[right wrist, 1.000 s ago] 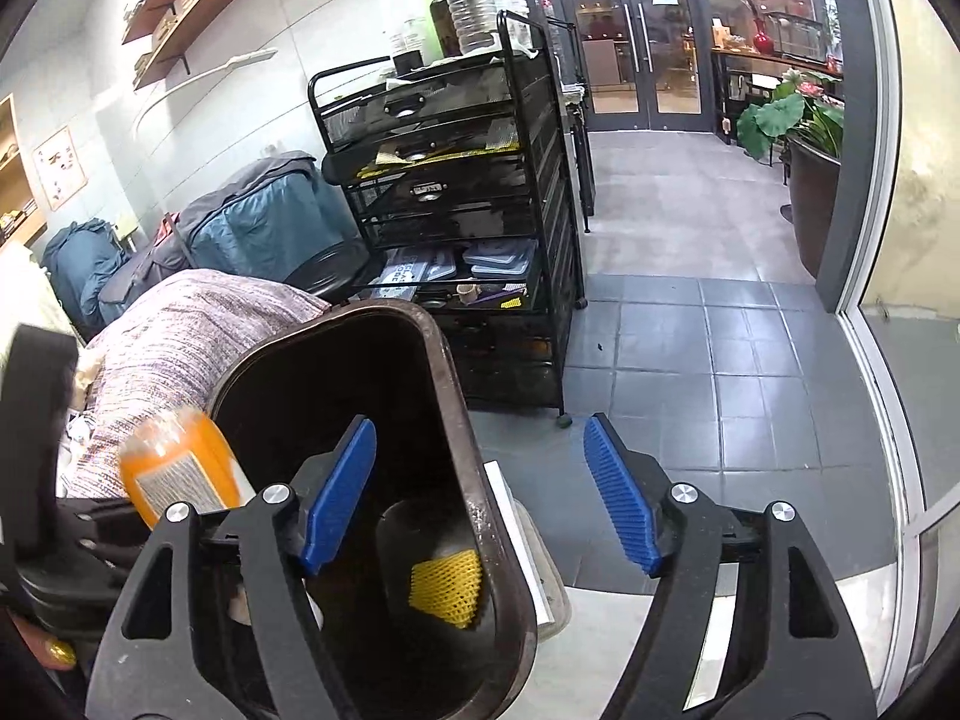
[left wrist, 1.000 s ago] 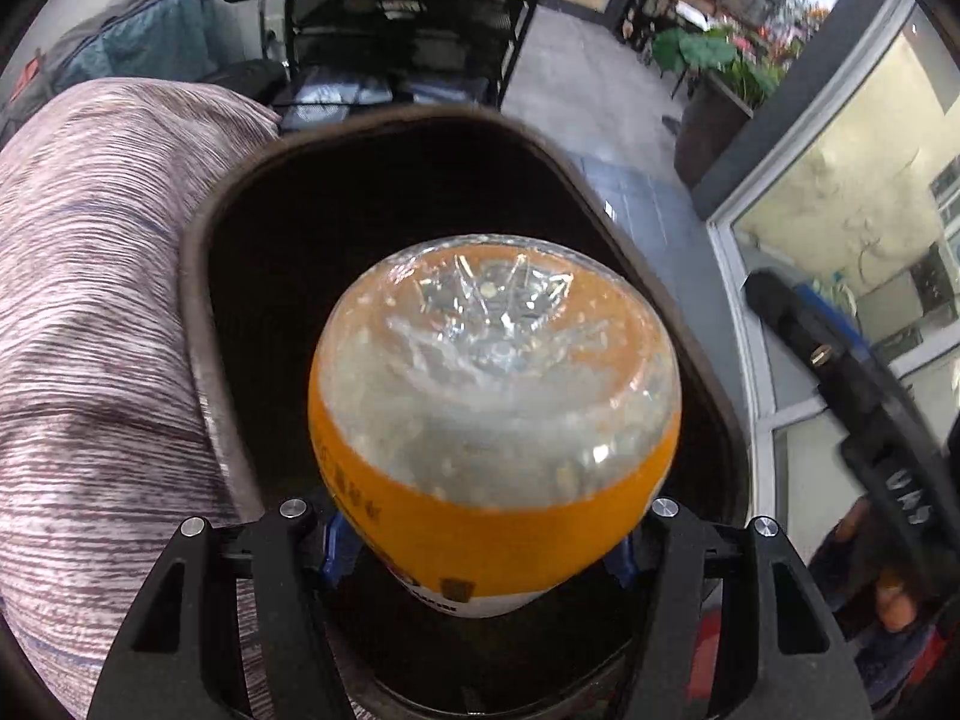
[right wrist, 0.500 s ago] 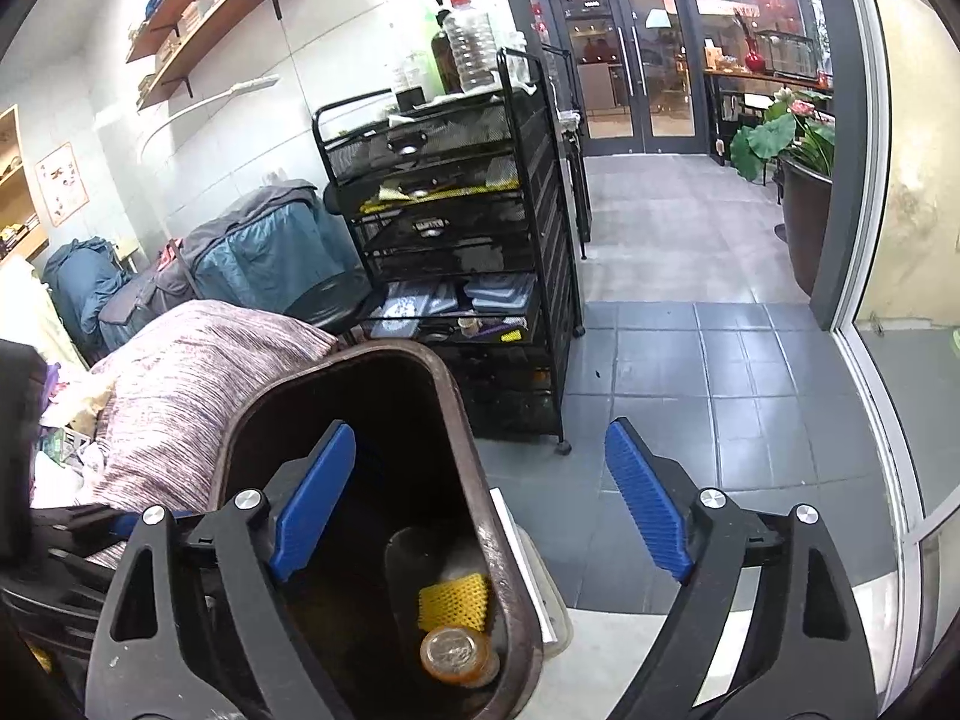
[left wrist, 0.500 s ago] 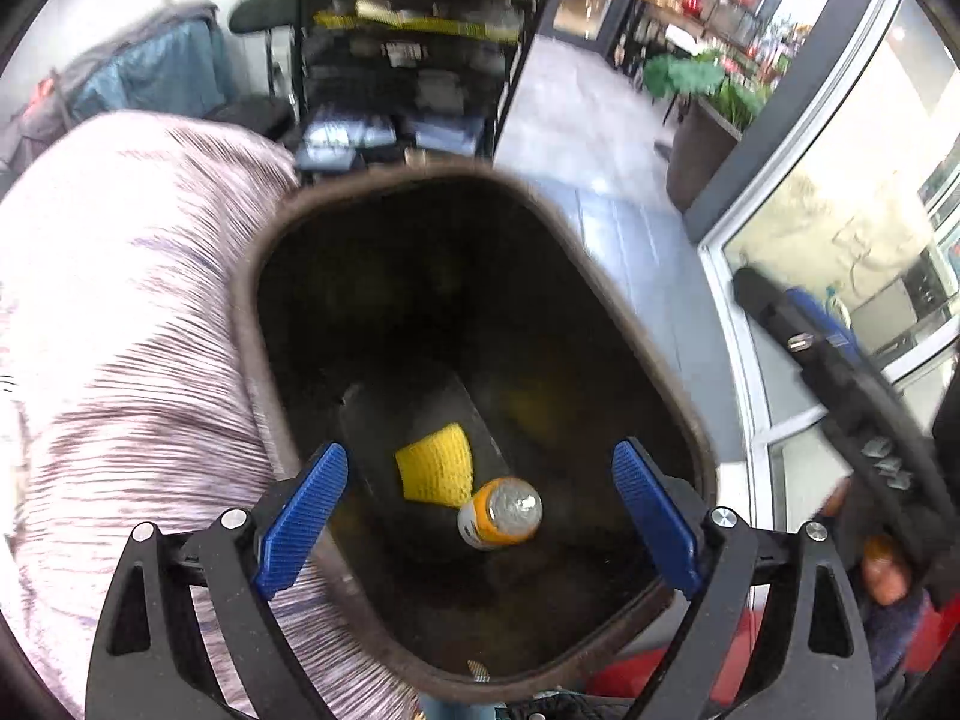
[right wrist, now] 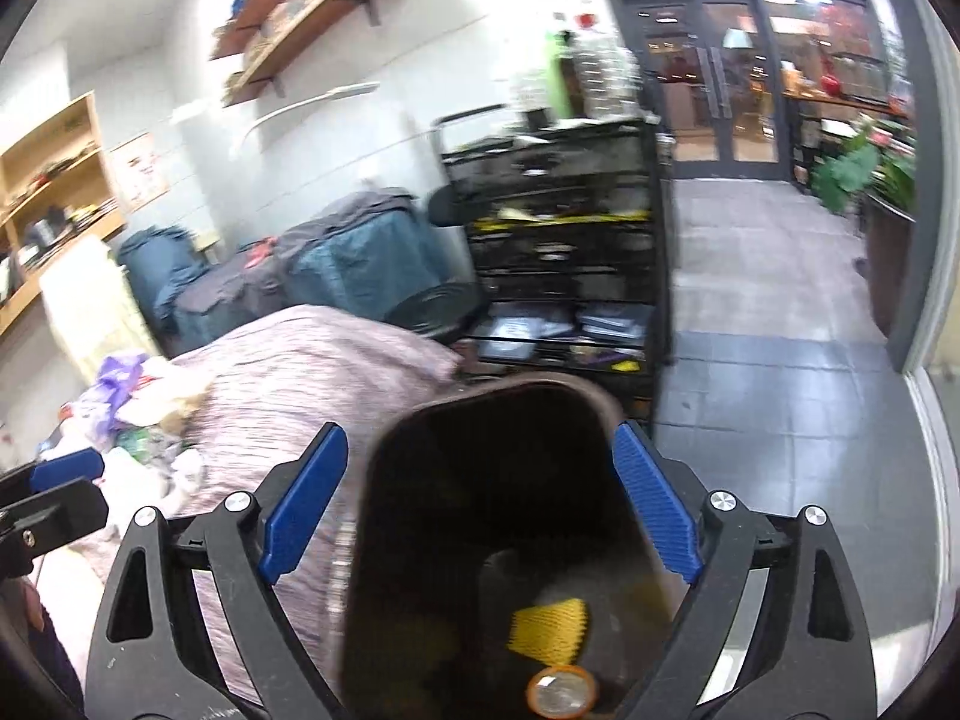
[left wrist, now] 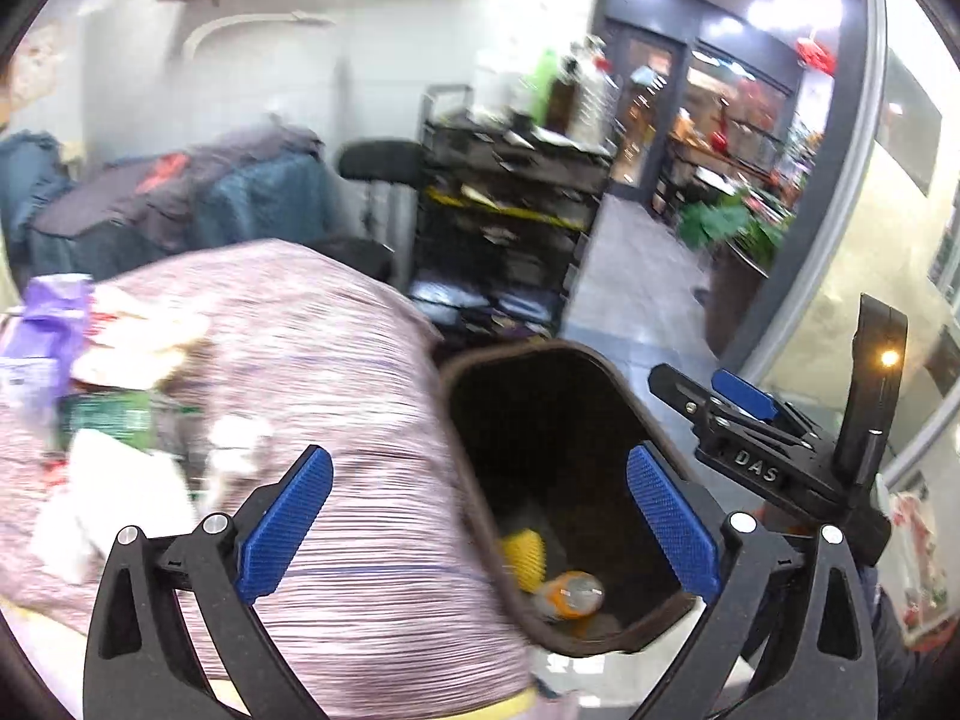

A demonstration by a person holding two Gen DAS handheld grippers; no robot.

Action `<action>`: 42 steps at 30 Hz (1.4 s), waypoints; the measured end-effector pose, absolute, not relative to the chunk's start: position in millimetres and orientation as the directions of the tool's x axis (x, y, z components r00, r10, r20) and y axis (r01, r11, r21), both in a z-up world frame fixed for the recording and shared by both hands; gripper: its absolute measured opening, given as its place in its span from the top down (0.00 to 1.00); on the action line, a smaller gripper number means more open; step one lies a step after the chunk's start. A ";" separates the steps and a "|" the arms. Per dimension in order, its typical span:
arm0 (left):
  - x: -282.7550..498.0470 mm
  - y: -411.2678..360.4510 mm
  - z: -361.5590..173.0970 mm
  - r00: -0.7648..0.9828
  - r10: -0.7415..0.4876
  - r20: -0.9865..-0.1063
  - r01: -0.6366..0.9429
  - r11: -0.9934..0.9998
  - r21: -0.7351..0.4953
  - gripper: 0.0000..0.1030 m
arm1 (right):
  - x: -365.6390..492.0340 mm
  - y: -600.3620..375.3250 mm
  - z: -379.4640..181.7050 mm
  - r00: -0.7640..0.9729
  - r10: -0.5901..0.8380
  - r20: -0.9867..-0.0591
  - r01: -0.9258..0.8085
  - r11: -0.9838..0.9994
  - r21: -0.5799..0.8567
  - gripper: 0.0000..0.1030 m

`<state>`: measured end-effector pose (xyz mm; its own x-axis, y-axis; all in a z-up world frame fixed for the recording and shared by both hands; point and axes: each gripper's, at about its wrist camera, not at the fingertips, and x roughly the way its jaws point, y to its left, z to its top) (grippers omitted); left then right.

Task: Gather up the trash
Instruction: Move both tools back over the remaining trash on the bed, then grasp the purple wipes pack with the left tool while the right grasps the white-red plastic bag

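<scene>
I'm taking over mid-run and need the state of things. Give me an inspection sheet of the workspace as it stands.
Surface: grey tiled floor; no table seen.
Job's things: orange bottle lies at the bottom of the dark bin, beside a yellow mesh piece.
Clutter: pile of wrappers and paper next to a striped pink cloth.
Grippers: left gripper open, jaws have just been opening, nothing between them; right gripper open above the bin, also just opening, empty.
Cables: nothing seen.
Surroundings: black wire rack, wall shelves, glass doors, potted plant.
</scene>
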<state>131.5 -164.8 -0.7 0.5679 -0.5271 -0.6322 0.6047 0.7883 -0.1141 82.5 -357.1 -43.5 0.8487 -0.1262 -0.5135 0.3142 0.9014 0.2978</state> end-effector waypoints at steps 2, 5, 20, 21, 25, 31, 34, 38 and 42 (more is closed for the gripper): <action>131.4 -145.9 0.5 0.607 -0.503 -0.615 0.572 0.814 -0.101 0.06 | 93.9 -339.6 -39.2 0.859 -0.073 -0.507 0.258 0.916 0.306 0.14; 138.3 -115.8 1.8 0.658 -0.459 -0.597 0.515 0.853 -0.089 0.06 | 109.0 -309.9 -32.7 0.868 0.002 -0.496 0.172 0.936 0.306 0.14; 180.8 51.4 -16.2 0.755 -0.221 -0.617 0.198 0.974 -0.106 0.06 | 178.4 -170.1 -6.3 0.817 0.288 -0.499 -0.198 0.953 0.228 0.14; 183.6 60.2 -18.0 0.754 -0.213 -0.622 0.184 0.977 -0.112 0.06 | 183.0 -162.8 -5.5 0.813 0.295 -0.501 -0.213 0.953 0.216 0.14; 196.9 88.1 -24.5 0.748 -0.185 -0.637 0.140 0.983 -0.121 0.06 | 204.8 -138.4 -7.6 0.787 0.316 -0.530 -0.256 0.949 0.185 0.14; 223.9 96.8 -20.8 0.735 -0.230 -0.638 0.157 0.973 -0.170 0.06 | 248.7 -116.9 -13.3 0.751 0.343 -0.564 -0.287 0.939 0.188 0.14; 248.5 90.8 -18.7 0.720 -0.255 -0.645 0.174 0.967 -0.188 0.06 | 271.7 -108.1 -16.0 0.742 0.337 -0.580 -0.295 0.940 0.169 0.14; 285.1 87.2 -16.9 0.701 -0.302 -0.646 0.174 0.951 -0.256 0.06 | 295.3 -89.6 -19.0 0.729 0.339 -0.595 -0.349 0.932 0.103 0.14; 312.7 78.8 -17.4 0.699 -0.290 -0.654 0.154 0.954 -0.258 0.10 | 313.5 -69.4 -22.8 0.718 0.324 -0.616 -0.381 0.924 0.042 0.15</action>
<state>312.7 78.8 -17.4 0.6990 -0.2897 -0.6538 0.1538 0.9538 -0.2582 313.5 -69.4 -22.8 0.7177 0.3238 -0.6165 -0.3807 0.9238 0.0420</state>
